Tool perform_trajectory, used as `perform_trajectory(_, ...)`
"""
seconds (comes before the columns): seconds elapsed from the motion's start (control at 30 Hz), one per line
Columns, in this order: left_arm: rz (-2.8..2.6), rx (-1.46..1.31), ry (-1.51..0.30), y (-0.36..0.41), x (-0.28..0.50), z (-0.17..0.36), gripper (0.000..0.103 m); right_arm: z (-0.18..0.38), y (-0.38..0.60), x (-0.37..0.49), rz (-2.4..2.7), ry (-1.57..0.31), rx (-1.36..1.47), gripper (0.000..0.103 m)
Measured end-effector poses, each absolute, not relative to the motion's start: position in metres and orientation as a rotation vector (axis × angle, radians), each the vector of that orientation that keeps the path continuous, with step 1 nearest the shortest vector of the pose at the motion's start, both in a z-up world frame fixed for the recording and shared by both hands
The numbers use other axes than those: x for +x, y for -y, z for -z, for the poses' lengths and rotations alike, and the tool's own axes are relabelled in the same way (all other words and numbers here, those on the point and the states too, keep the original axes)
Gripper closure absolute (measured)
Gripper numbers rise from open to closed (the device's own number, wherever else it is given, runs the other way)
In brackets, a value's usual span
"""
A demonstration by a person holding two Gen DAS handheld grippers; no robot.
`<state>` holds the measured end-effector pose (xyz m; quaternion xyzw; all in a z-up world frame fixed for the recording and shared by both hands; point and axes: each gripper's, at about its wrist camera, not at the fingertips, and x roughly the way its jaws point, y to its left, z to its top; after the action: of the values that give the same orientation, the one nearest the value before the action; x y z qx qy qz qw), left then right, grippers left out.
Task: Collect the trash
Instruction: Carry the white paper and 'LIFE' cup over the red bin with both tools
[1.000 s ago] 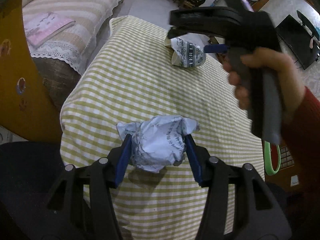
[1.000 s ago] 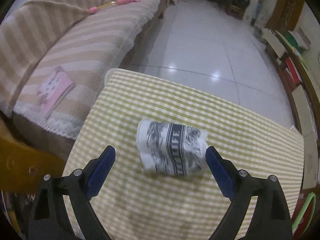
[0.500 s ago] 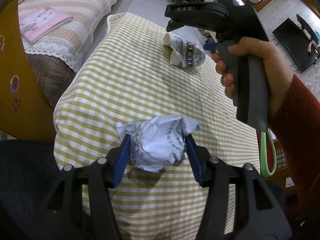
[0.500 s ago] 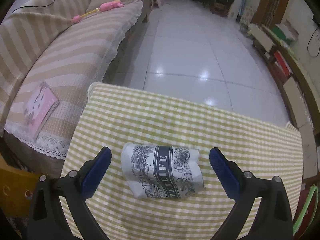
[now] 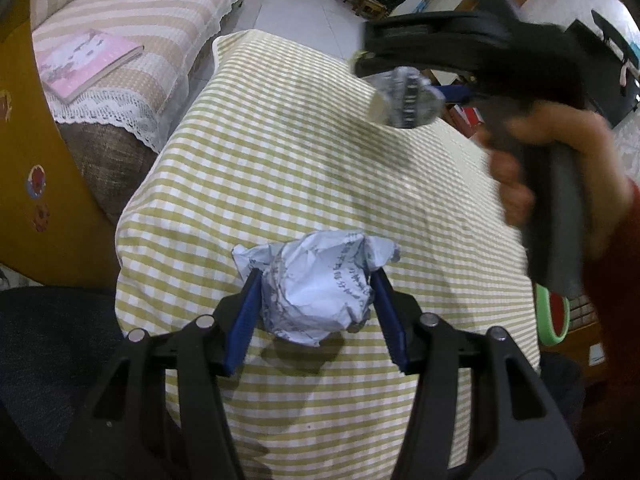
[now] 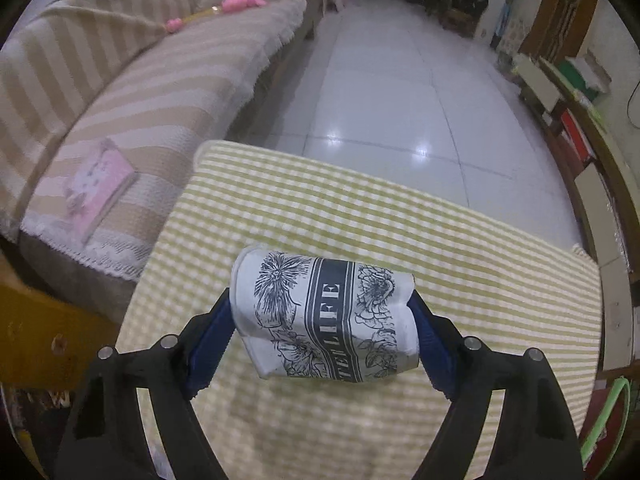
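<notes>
Your left gripper (image 5: pixel 316 300) is clenched on a crumpled paper ball (image 5: pixel 316 284) just above the checked tablecloth (image 5: pixel 280 152). Your right gripper (image 6: pixel 324 320) has just been closing and now clamps a crushed printed paper cup (image 6: pixel 324 316) sideways, so both pieces of trash seem ready to carry off.

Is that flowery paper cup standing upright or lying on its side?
On its side. The paper cup lies crosswise between the right gripper pads, its lettering band running sideways.

Both grippers tilt steeply downward. The left gripper (image 5: pixel 316 304) clamps its load between blue fingers (image 5: pixel 244 312); the right gripper (image 6: pixel 324 320) has just been closing and now pinches something too.
</notes>
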<state>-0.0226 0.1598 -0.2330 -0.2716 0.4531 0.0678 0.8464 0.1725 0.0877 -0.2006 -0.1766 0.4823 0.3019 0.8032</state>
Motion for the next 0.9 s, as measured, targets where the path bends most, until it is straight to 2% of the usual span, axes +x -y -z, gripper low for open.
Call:
perform_trajectory(0.2,-0.173,-0.512,-0.964,-0.149,-0.023,0.229,0.051,0.178,-0.03,0.126,-0.669,-0.999,-0.371,0.023)
perform_trajectory(0.43,-0.187,-0.519,-0.967,-0.149,-0.028,0.229,0.051,0.18,0.043,0.083,-0.613,-1.057,-0.265,0.023)
perform_trajectory(0.9,-0.253,-0.469,-0.999,-0.138,-0.036,0.214,0.051,0.181,0.133,0.052,-0.485,-1.073,-0.16,0.023)
